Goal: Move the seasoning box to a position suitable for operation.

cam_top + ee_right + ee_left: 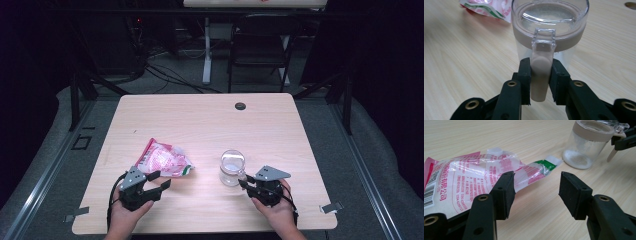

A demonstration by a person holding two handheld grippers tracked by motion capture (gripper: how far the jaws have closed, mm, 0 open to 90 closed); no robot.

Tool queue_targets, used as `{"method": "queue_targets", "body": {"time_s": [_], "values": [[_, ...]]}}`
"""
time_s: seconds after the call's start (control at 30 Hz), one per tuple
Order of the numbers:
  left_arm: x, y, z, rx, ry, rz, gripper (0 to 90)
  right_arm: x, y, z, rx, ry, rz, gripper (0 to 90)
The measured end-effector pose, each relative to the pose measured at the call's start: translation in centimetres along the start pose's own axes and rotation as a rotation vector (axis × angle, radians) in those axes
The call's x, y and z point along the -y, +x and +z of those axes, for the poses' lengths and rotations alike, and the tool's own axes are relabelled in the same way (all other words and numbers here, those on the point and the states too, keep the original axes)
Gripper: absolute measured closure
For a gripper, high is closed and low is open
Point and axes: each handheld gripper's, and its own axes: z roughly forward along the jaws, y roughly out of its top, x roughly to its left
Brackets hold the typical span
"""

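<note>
The plastic bag [469,177] carries red Chinese print; the characters 有限公司 read along its lower edge beside a barcode with "LTD." The smaller red lines are too fine to read.

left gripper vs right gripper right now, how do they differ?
The left gripper is open with nothing between its jaws; the right gripper is shut on the handle of the clear jar. The left gripper sits beside the pink pouch, its jaws pointing past the pouch's green-tipped corner; the right gripper points straight at the jar. Both are hand-held, low over the table's near edge.
</note>
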Motion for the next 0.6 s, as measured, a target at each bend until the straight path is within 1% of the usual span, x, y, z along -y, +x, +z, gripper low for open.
{"method": "queue_targets", "body": {"time_s": [0.03, 0.07, 0.1, 0.13, 0.17, 0.2, 0.23, 0.27, 0.3, 0.33, 0.37, 0.43, 0.47, 0.5, 0.53, 0.6], "values": [[0.0, 0.0, 0.0, 0.002, 0.0, -0.001, 46.1, 0.0, 0.0, 0.0, 0.0, 0.0, 0.0, 72.8], [0.0, 0.0, 0.1, 0.001, -0.005, -0.001, 46.1, -0.1, 0.1, 0.2, -0.015, 0.002, -0.008, 72.8], [0.0, 0.0, 0.1, 0.001, -0.004, -0.002, 46.1, -0.4, 0.5, 0.5, -0.042, 0.005, -0.027, 72.8], [0.0, 0.0, 0.1, 0.004, -0.005, -0.002, 46.1, -0.4, 0.5, 0.5, -0.042, 0.005, -0.027, 72.8], [0.0, 0.0, 0.1, 0.006, -0.006, -0.001, 46.1, -0.6, 0.9, 0.8, -0.067, 0.007, -0.05, 72.8], [-0.1, 0.0, 0.1, 0.01, -0.01, -0.008, 46.1, -0.6, 0.9, 0.8, -0.067, 0.007, -0.05, 72.8], [-0.2, 0.0, 0.1, 0.013, -0.007, -0.009, 46.2, -0.7, 1.3, 1.1, -0.098, 0.009, -0.078, 72.8], [-0.2, 0.0, 0.1, 0.013, -0.007, -0.009, 46.2, -0.7, 1.5, 1.2, -0.115, 0.008, -0.085, 72.8], [-0.3, -0.1, 0.1, 0.01, -0.008, -0.007, 46.2, -0.7, 1.5, 1.2, -0.115, 0.008, -0.085, 72.8], [-0.3, -0.2, 0.2, 0.006, -0.019, -0.006, 46.3, -0.7, 1.7, 1.2, -0.131, 0.006, -0.089, 72.8], [-0.4, -0.2, 0.1, 0.007, -0.012, -0.002, 46.3, -0.7, 2.0, 1.2, -0.142, 0.008, -0.099, 72.8], [-0.5, -0.4, 0.2, 0.009, -0.015, -0.003, 46.2, -0.6, 2.5, 1.2, -0.164, 0.006, -0.114, 72.8], [-0.6, -0.5, 0.2, 0.011, -0.011, 0.002, 46.2, -0.6, 2.9, 1.1, -0.184, 0.013, -0.133, 72.8], [-0.6, -0.6, 0.4, 0.01, -0.019, 0.002, 46.2, -0.6, 3.0, 1.0, -0.199, 0.013, -0.142, 72.8], [-0.6, -0.7, 0.4, 0.014, -0.017, 0.002, 46.2, -0.6, 3.0, 1.0, -0.199, 0.013, -0.142, 72.8], [-0.6, -0.8, 0.4, 0.021, -0.016, 0.006, 46.2, -0.5, 3.1, 0.9, -0.218, 0.017, -0.161, 72.8]]}}
